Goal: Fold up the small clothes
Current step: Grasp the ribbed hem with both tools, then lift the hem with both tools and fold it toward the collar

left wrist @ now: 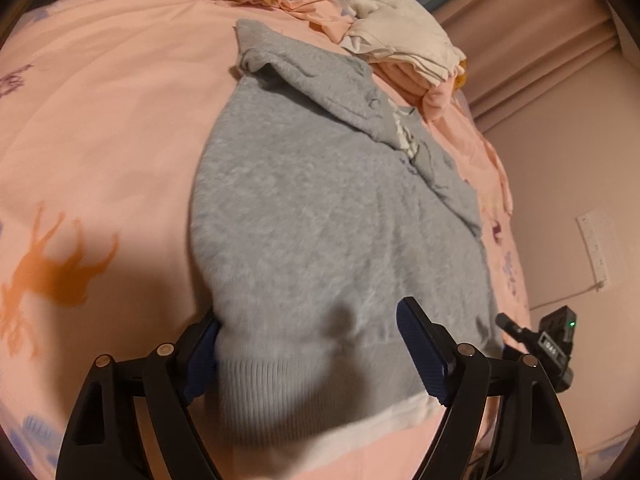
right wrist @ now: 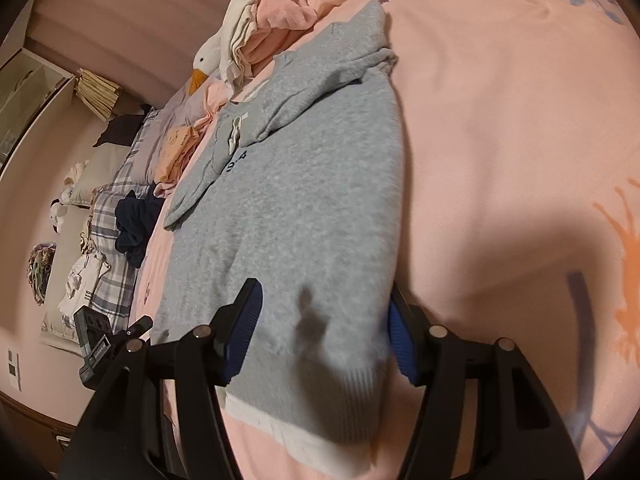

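Sweater (left wrist: 320, 216): lies lengthwise on the bed (left wrist: 100, 120), hem nearest, neck far.
Print: "94", partly covered.
Left gripper (left wrist: 312, 356): fingers wide, astride hem.
Right gripper (right wrist: 320, 328): same, wide.

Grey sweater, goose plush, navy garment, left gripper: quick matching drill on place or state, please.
1 grey sweater
2 goose plush
3 navy garment
4 left gripper

a crumpled on the plaid bedding
b jaws open, astride the ribbed hem
c flat on the pink sheet, sleeves folded in
d beside the piled pale clothes

1-c, 2-d, 3-a, 4-b
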Motion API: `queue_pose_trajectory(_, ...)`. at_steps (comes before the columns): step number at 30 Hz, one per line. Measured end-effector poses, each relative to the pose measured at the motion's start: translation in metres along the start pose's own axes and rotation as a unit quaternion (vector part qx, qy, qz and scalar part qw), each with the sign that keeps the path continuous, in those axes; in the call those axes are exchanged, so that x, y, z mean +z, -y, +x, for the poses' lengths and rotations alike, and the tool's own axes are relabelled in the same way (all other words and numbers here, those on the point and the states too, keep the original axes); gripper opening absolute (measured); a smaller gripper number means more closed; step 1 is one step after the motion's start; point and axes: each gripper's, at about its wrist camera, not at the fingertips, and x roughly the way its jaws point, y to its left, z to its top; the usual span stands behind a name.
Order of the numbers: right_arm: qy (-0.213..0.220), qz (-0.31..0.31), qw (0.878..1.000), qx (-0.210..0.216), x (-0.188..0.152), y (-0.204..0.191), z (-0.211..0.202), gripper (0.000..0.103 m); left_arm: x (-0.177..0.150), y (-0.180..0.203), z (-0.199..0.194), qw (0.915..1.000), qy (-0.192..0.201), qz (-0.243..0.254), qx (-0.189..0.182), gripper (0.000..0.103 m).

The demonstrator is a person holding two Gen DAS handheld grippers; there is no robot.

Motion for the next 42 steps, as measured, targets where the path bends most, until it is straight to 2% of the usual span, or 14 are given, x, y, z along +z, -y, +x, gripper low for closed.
queue_pose_trajectory(6, -0.002, 0.007, 1.000, 0.009, 0.006, -0.001, 0.005, 0.061, 0.009, -0.005, -0.001, 0.9982, -0.010, -0.019, -0.055, 0.081)
queue_pose_trajectory(10, -0.014, 0.006, 1.000, 0.021, -0.003, 0.002, -0.003, 0.061, 0.000, -0.006, -0.007, 0.9970, -0.029, -0.015, -0.071, 0.081)
queue_pose_trajectory(16, -0.048, 0.018, 0.998, 0.046, -0.023, 0.009, -0.013, 0.061, -0.016, -0.005, -0.013, 0.9967, -0.041, -0.004, -0.070, 0.081)
queue_pose_trajectory(22, -0.037, 0.018, 0.998, 0.044, -0.028, 0.008, -0.009, 0.060, -0.009, -0.007, -0.003, 0.9970, -0.024, -0.027, -0.068, 0.081)
queue_pose_trajectory(25, -0.027, 0.008, 0.999, 0.037, -0.024, 0.002, -0.004, 0.059, -0.006, -0.005, 0.000, 0.9974, -0.019, -0.036, -0.059, 0.066)
queue_pose_trajectory(27, -0.022, 0.000, 0.999, 0.025, -0.023, -0.001, -0.002, 0.054, -0.007, -0.006, 0.002, 0.9969, -0.026, -0.043, -0.060, 0.037)
queue_pose_trajectory(29, -0.018, -0.008, 1.000, 0.010, -0.023, -0.004, -0.001, 0.046, -0.009, -0.009, 0.005, 0.9969, -0.036, -0.049, -0.050, 0.029)
queue_pose_trajectory(31, -0.014, -0.010, 1.000, 0.000, -0.024, -0.003, -0.002, 0.037, -0.012, -0.012, 0.003, 0.9967, -0.034, -0.054, -0.050, 0.027)
queue_pose_trajectory(32, -0.011, -0.004, 1.000, 0.000, -0.024, 0.001, -0.002, 0.033, -0.012, -0.014, 0.002, 0.9967, -0.031, -0.058, -0.048, 0.022)
queue_pose_trajectory(37, 0.003, 0.025, 1.000, 0.014, -0.027, 0.009, -0.007, 0.022, -0.010, -0.012, -0.006, 0.9957, -0.018, -0.069, -0.059, 0.015)
queue_pose_trajectory(42, 0.038, 0.029, 0.995, 0.088, -0.022, -0.002, -0.026, 0.015, 0.002, 0.012, -0.030, 0.9947, 0.023, -0.036, -0.093, 0.013)
